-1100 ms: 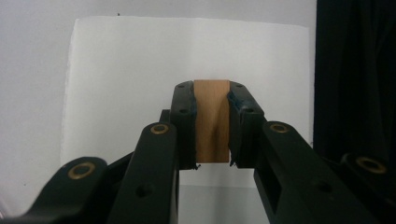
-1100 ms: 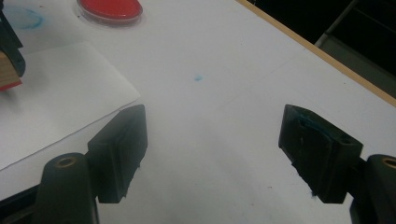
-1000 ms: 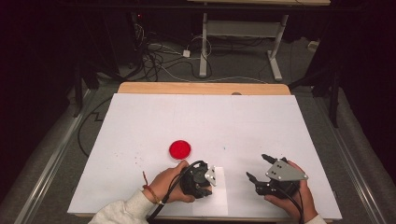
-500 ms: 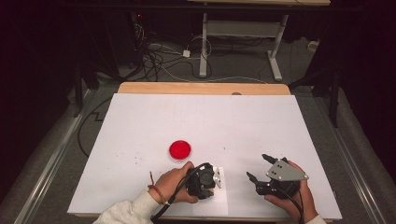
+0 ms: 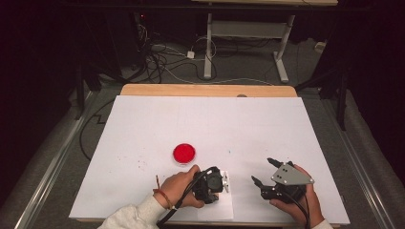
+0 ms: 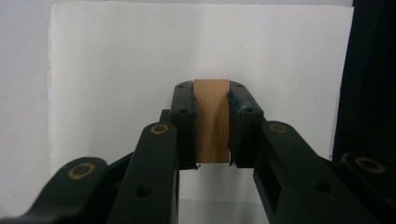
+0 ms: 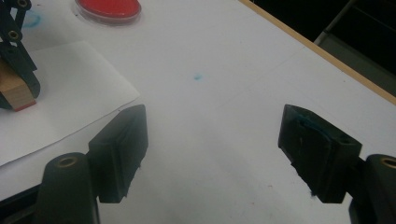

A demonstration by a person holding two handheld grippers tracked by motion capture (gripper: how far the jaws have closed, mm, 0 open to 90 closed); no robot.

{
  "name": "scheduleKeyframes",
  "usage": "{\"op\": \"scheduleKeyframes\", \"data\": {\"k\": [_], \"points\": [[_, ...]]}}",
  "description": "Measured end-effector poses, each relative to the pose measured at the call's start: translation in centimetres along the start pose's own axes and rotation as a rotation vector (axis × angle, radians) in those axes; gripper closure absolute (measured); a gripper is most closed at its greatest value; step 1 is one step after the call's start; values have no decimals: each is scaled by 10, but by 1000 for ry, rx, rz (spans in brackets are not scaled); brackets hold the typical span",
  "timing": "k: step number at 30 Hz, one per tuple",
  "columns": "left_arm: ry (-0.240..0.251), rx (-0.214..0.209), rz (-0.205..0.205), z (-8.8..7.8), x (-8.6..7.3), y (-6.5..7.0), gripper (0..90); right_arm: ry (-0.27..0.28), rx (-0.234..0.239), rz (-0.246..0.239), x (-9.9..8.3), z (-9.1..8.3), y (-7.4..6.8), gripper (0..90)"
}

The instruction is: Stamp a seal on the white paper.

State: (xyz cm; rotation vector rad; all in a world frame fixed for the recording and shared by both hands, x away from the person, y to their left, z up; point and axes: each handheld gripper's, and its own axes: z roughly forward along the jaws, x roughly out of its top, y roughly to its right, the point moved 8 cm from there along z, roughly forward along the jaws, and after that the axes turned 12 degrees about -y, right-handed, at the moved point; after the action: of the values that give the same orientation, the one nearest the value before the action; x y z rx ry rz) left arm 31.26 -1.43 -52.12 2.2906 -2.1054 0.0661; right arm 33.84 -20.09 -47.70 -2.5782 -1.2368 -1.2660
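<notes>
2 tongs sit low on the worktop (image 5: 143,124): the left tongs (image 6: 211,123) clamp a wooden block (image 6: 211,119) over paper (image 6: 116,70); the right tongs (image 7: 212,154) gape wide, holding nothing, well apart.

The left hand-held gripper (image 5: 220,181), clamping the wooden block (image 6: 211,120), has shifted slightly rightward over the paper sheet (image 5: 217,210).

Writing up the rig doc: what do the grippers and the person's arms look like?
Both grippers, left gripper and right gripper, are black with brass-coloured pivot pins and black cables. The right carries a grey three-cornered plate. The left arm wears a white sleeve and a red wristband.
</notes>
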Motion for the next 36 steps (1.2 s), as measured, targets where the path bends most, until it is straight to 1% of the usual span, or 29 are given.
{"op": "scheduleKeyframes", "data": {"k": [6, 9, 13, 20, 26, 28, 32, 33, 34, 35, 36], "points": [[-22, -5, 10, 0, 1, 0, 737, 0, -1, 2, 0, 0, 0, 252], [-18, -14, 5, 0, 1, -1, 737, 1, 0, 1, 0, 0, 0, 252], [-16, -15, 3, 0, 1, -1, 737, -1, 2, 0, 0, 0, -1, 252], [-13, 0, 6, 0, 1, 0, 737, -4, 1, -1, 0, 0, -1, 253], [-9, 2, 3, 0, 0, 0, 737, -6, -1, -1, -1, 0, -1, 253], [-3, -10, 3, 0, 0, -1, 737, -3, 0, -2, 0, 0, -1, 253], [-2, -18, 18, -1, 0, 0, 737, -3, -1, 1, 0, 0, -1, 253], [0, -18, 21, -3, -1, 0, 737, -6, -4, -1, -1, 0, -1, 253], [8, -13, 16, -5, -1, -1, 736, -4, -5, -1, -1, -1, 0, 253], [24, -24, 17, -10, -1, -1, 736, -2, -5, -3, -1, -1, 0, 253], [48, -20, 6, -15, -2, -2, 736, -1, -10, -1, -1, -2, 1, 253]]}}
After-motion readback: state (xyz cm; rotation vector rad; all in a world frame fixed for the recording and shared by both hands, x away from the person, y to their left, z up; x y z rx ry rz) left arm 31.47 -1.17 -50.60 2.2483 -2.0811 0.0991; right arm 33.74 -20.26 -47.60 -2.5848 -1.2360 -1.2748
